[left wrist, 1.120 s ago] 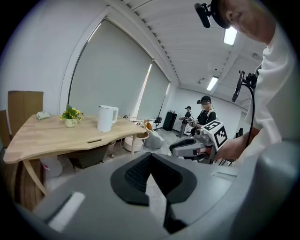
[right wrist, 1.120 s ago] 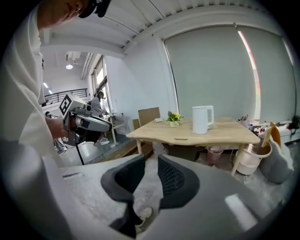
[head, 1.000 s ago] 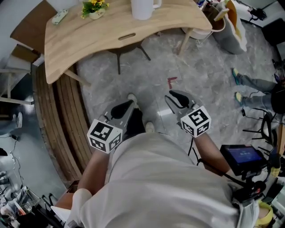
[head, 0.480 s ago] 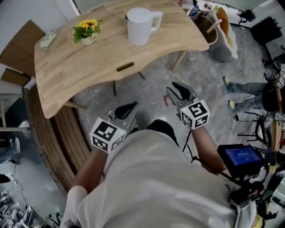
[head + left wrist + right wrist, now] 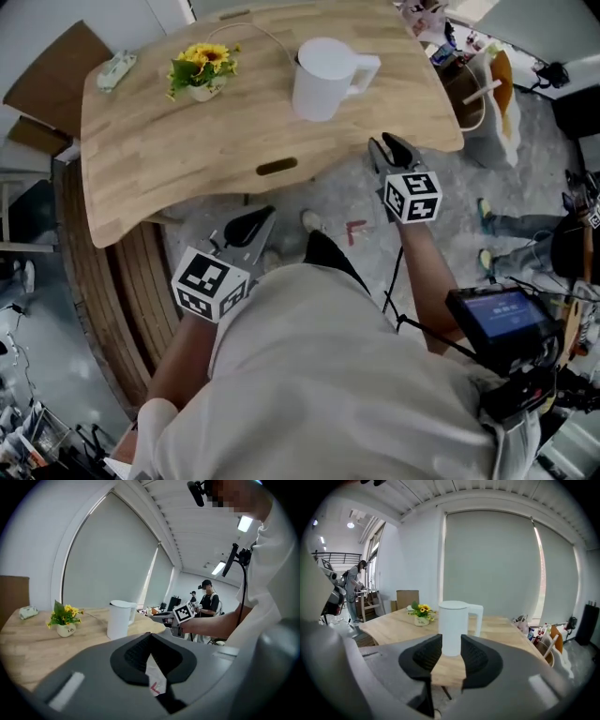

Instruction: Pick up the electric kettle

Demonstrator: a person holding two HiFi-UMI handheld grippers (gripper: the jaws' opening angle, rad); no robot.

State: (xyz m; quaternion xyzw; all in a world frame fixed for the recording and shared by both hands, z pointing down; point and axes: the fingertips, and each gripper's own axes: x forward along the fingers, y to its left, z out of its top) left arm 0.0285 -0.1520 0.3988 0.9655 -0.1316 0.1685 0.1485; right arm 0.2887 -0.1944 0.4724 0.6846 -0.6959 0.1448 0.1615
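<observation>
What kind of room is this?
Probably a lab or office: a wooden table with a kettle, big window blinds, and another person wearing gear.

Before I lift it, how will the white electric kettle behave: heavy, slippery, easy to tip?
The electric kettle looks rigid and smooth-walled, so a grip on the body may slip; its side handle probably holds better. Tall and narrow, it could tip if pushed high up. Any water inside cannot be seen, so its weight is uncertain.
</observation>
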